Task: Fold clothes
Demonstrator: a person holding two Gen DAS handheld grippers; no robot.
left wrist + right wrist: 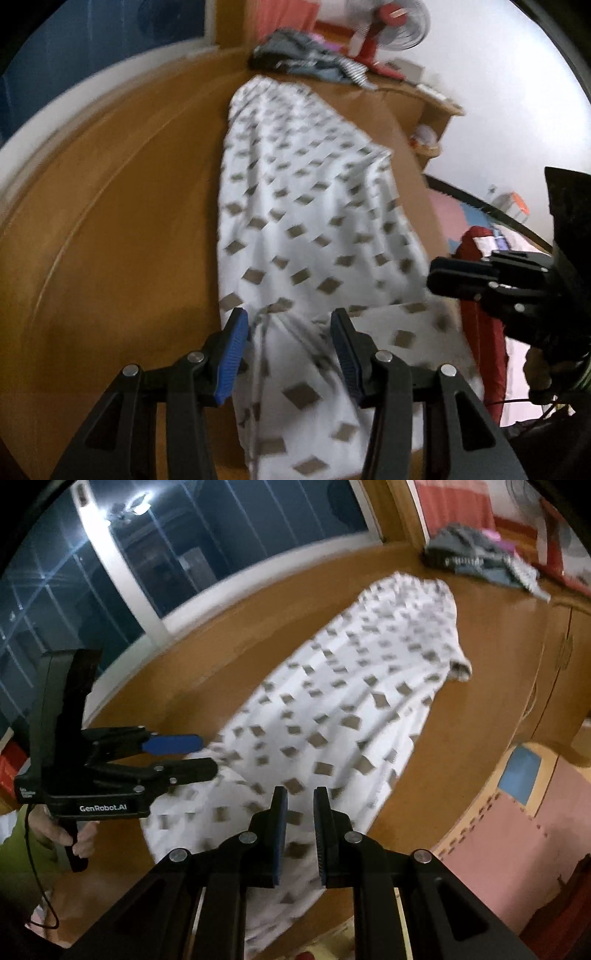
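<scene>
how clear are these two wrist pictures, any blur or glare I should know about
Left wrist view: the patterned white garment is motion-smeared near the left gripper; fisheye bends the wooden table. Right wrist view: similar smear on the cloth, and a bright light glare in the dark window; right gripper sharp.

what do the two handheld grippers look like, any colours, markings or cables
Both the left gripper and the right gripper are black linkage frames with silver rivets and ribbed blue finger pads. The left one has white "GenRobot.AI" lettering and a thin black cable; a green sleeve shows behind it.
</scene>
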